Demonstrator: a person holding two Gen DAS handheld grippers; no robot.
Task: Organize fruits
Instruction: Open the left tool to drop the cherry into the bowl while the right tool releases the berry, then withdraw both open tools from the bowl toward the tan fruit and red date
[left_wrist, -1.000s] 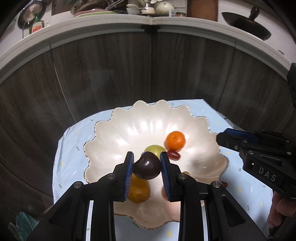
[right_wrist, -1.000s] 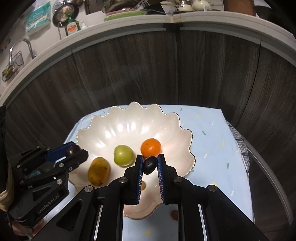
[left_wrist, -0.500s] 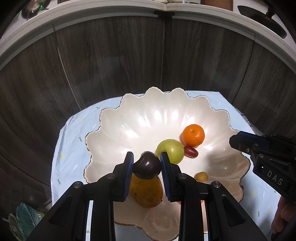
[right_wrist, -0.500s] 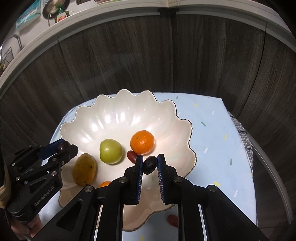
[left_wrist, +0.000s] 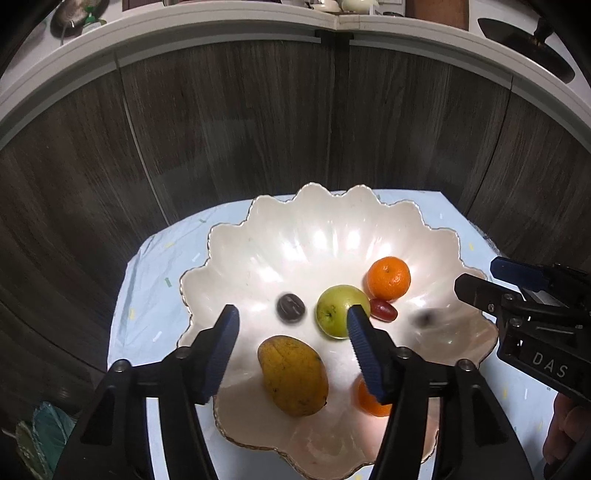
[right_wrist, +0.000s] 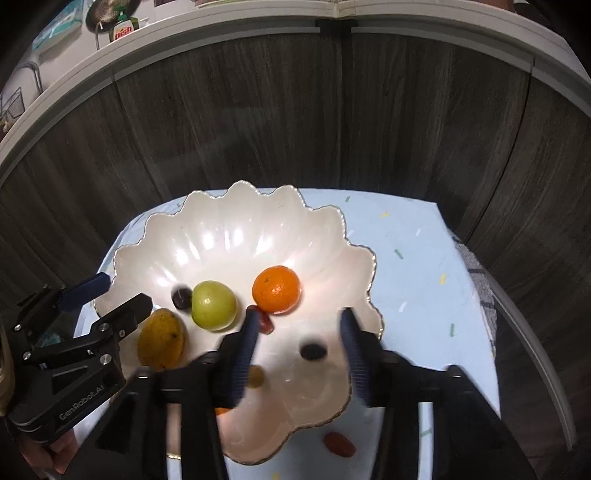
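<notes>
Both jaws opening, nothing clamped: dark plum (left_wrist: 291, 308) ahead of left gripper (left_wrist: 290, 323) may roll off shell bowl (left_wrist: 236, 236).

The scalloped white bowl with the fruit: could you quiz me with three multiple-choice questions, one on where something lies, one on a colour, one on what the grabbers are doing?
1. Where is the small red oval fruit outside the scalloped white bowl?
A on the pale blue cloth
B on the counter shelf
C in a gripper

2. What colour is the round fruit beside the orange mandarin?
A purple
B green
C white

3. What is between the left gripper pads?
A a mango
B a grape
C nothing held

A: it lies on the cloth by the bowl's near rim. B: it is yellow-green. C: the jaws are opening, the dark plum already loose in the bowl.
</notes>
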